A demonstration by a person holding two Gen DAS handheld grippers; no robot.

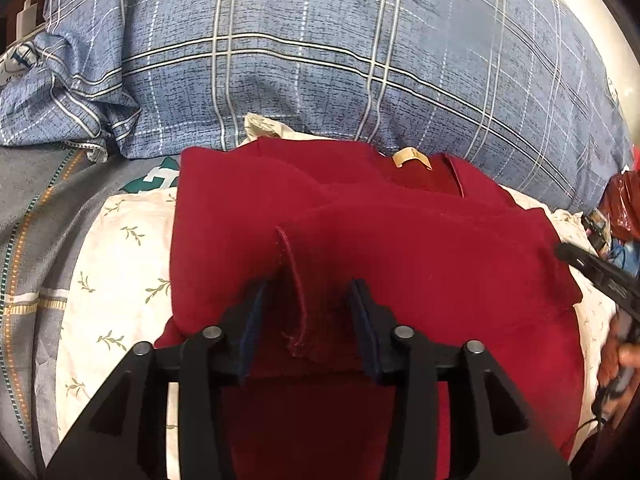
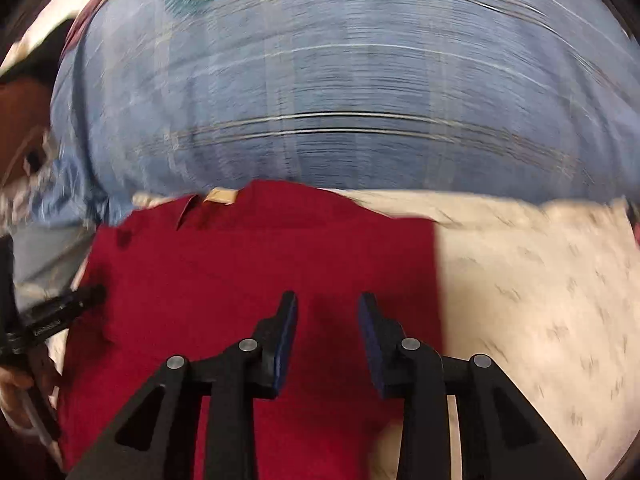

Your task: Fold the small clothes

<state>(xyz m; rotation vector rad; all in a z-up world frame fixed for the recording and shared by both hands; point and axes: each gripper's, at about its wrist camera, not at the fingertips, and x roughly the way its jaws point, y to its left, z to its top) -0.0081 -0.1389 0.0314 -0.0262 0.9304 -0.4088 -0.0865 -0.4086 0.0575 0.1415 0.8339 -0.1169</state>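
The red garment (image 1: 400, 248) on the bed looks soft and limp; pinch its raised hem. Left hand-held gripper (image 1: 310, 292) and right hand-held gripper (image 2: 328, 306) gape wide, empty.

Ahead of both sets of jaws, a blue plaid pillow (image 1: 320, 60) bulks up as a wall. A raised fold of the red shirt (image 1: 360, 248) stands between the left jaws. Right of the right jaws, the cream sheet (image 2: 540, 300) looks open, though blurred.

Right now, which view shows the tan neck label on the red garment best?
The left wrist view: the tan neck label on the red garment is sharp. The right wrist view shows the same label smeared by motion blur.
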